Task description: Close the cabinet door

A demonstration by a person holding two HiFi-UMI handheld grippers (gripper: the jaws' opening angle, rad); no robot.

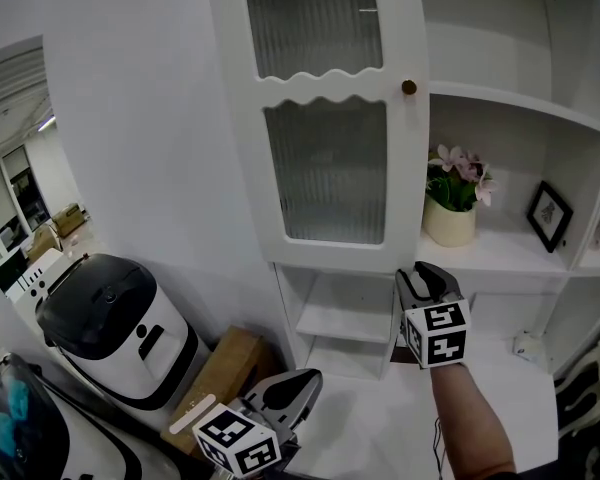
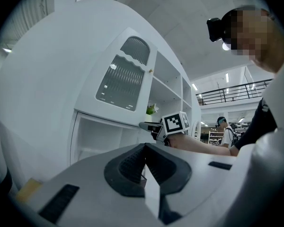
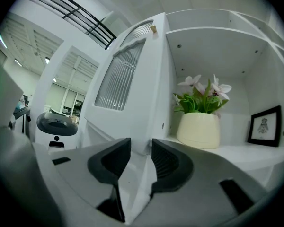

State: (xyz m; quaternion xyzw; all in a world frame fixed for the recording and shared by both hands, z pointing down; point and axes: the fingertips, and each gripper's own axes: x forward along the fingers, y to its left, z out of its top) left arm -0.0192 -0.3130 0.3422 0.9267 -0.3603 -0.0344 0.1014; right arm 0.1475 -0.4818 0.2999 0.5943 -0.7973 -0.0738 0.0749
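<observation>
The white cabinet door (image 1: 325, 118) with ribbed glass panes and a small brown knob (image 1: 408, 87) stands swung out from the cabinet. My right gripper (image 1: 427, 280) is at the door's lower free corner. In the right gripper view the door's edge (image 3: 149, 79) fills the gap of that gripper (image 3: 141, 157), with a pad on each face. My left gripper (image 1: 298, 393) hangs low and to the left, away from the door, pads together on nothing. From the left gripper (image 2: 144, 167) view the door (image 2: 123, 77) and the right gripper (image 2: 151, 126) show ahead.
A cream pot of pink flowers (image 1: 450, 223) and a small framed picture (image 1: 548, 215) stand on the shelf behind the door. Open shelves (image 1: 345, 318) lie below it. On the floor to the left are a black-and-white appliance (image 1: 110, 328) and a cardboard box (image 1: 220, 368).
</observation>
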